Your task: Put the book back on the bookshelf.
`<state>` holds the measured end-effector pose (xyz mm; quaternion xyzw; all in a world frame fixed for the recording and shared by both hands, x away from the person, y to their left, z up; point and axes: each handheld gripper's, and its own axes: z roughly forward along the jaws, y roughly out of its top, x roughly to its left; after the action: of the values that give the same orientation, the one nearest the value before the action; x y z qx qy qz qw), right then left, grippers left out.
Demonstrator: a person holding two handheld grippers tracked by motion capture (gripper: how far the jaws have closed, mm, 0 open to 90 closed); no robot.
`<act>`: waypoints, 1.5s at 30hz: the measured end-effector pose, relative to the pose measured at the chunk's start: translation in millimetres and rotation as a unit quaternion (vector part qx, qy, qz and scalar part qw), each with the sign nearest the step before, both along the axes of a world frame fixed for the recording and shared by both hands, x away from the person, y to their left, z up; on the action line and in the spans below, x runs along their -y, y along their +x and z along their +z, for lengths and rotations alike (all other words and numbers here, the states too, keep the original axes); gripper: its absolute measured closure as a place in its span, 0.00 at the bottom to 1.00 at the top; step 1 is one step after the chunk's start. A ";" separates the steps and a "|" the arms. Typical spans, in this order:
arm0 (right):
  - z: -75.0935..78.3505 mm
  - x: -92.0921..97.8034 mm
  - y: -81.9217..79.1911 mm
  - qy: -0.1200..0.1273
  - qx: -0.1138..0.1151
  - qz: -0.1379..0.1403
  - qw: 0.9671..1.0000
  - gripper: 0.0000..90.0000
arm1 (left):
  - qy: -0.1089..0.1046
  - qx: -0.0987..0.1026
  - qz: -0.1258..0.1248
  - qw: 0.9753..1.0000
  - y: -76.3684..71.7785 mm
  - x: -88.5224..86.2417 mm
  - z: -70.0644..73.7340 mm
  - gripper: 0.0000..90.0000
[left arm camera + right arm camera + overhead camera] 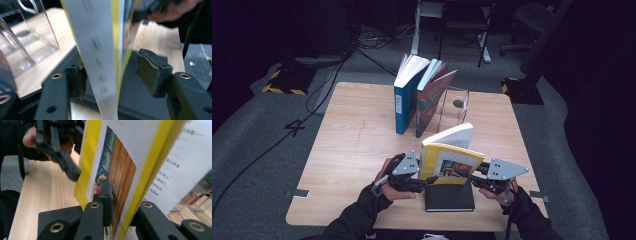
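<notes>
A yellow book [451,159] stands upright near the table's front edge, over a black book [449,199] that lies flat. My left gripper [427,181] is at its left lower corner. In the left gripper view the blurred spine [100,62] runs between the jaws of that gripper [113,72]: the left pad touches it and the right pad [147,72] stands apart. My right gripper [465,175] comes in from the right. In the right gripper view that gripper [122,202] is shut on the yellow cover [120,167], one jaw in front and one behind.
A blue book [404,100] and a red patterned book [432,100] stand leaning at the back of the wooden table [352,150], against a clear acrylic stand [457,107]. Dark floor with cables and chair legs surrounds the table.
</notes>
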<state>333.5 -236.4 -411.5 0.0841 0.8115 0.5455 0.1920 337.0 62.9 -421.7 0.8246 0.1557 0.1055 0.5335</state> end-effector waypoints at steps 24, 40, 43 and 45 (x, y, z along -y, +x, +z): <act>-7.7 26.7 11.1 0.007 -0.010 -0.077 0.997 0.57 | -0.046 0.039 -0.016 0.998 4.4 16.8 36.7 0.60; -11.5 28.3 15.7 0.012 -0.023 -0.089 0.996 0.53 | -0.035 0.049 -0.002 0.998 8.6 26.9 71.5 0.71; -11.7 28.3 16.2 0.012 -0.024 -0.089 0.996 0.52 | -0.035 0.044 -0.007 0.998 10.2 25.9 72.5 0.80; -12.3 28.5 17.3 0.008 -0.026 -0.091 0.995 0.52 | -0.029 0.041 -0.016 0.999 11.6 26.3 74.2 0.82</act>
<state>350.8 -264.9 -423.9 0.1735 0.8006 0.5302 0.2186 348.6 36.6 -347.5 0.8060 0.1231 0.1261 0.5650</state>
